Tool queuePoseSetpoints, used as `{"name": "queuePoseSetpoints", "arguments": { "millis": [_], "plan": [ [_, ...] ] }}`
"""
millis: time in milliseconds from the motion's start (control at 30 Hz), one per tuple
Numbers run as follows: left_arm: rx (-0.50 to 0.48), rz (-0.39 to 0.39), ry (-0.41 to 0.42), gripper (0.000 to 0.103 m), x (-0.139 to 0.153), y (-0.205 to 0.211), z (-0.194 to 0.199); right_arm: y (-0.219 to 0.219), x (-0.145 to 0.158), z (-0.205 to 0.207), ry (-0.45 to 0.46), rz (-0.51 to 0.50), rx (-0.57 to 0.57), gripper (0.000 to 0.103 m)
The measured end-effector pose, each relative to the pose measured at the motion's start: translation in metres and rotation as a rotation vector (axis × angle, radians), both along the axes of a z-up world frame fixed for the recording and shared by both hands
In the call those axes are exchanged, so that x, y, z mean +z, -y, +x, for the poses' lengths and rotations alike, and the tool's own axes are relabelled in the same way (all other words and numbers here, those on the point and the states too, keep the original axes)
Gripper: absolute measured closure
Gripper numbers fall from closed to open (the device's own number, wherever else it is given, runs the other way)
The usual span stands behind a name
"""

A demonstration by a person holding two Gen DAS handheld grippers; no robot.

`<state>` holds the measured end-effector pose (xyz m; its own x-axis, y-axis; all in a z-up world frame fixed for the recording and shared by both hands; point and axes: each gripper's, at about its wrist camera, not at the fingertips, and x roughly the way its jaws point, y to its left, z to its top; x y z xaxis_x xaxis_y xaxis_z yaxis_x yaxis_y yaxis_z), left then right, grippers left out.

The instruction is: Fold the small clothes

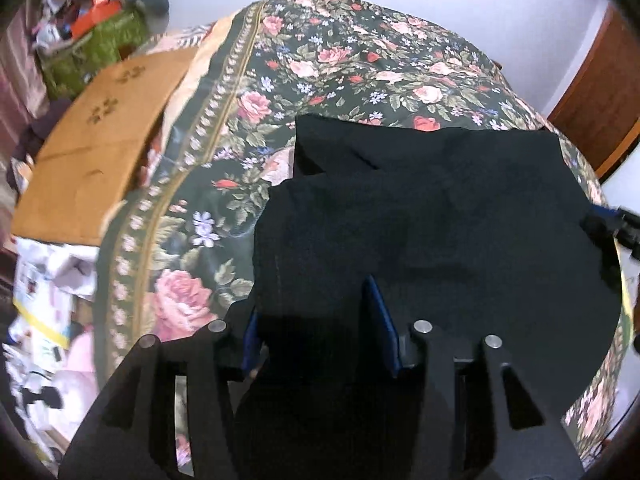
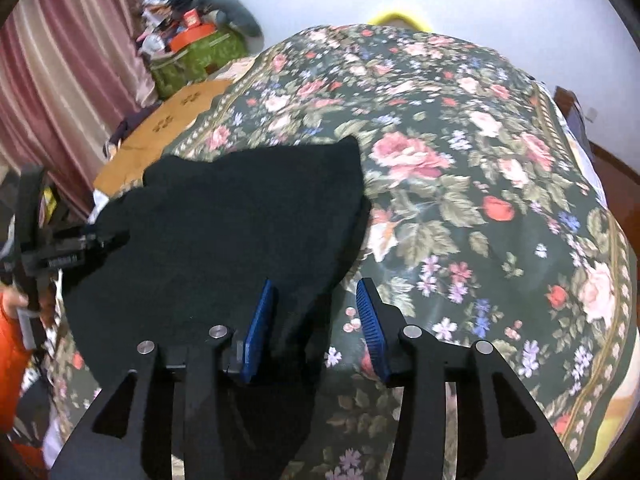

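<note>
A black garment lies folded on the floral bedspread, one layer over another. My left gripper stands open over its near left edge; black cloth lies between the blue pads, which do not press on it. In the right wrist view the same garment spreads to the left, and its near right corner lies between the parted jaws of my right gripper, close to the left pad. Each gripper shows at the edge of the other's view: the right gripper, the left gripper.
A cardboard box lies at the bed's left edge, with a green bag of clutter behind it. Striped curtains hang at the left. A person's orange sleeve is at the lower left. The bedspread stretches bare to the right.
</note>
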<state>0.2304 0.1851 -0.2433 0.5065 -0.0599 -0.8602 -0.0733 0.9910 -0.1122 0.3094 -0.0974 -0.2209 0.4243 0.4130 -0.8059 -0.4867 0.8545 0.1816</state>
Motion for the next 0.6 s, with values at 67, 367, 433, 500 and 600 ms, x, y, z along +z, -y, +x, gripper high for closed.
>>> {"name": "queuePoseSetpoints", "arguments": {
  "millis": [67, 367, 433, 500, 600],
  "plan": [
    [-0.004, 0.022, 0.032, 0.055, 0.015, 0.003, -0.008, 0.005, 0.015, -0.003, 0.019, 0.028, -0.019, 0.063],
    [0.001, 0.067, 0.345, 0.055, 0.149, 0.034, -0.073, 0.015, 0.127, -0.065, 0.247, 0.191, 0.005, 0.063],
    [-0.005, 0.060, 0.429, 0.055, 0.181, 0.045, -0.093, 0.013, 0.152, -0.088, 0.314, 0.225, 0.021, 0.063],
    [-0.014, 0.059, 0.507, 0.055, 0.209, 0.057, -0.116, 0.010, 0.173, -0.112, 0.377, 0.248, 0.037, 0.063],
    [-0.021, 0.062, 0.618, 0.055, 0.242, 0.074, -0.154, 0.009, 0.200, -0.150, 0.471, 0.273, 0.055, 0.063]
  ]
}}
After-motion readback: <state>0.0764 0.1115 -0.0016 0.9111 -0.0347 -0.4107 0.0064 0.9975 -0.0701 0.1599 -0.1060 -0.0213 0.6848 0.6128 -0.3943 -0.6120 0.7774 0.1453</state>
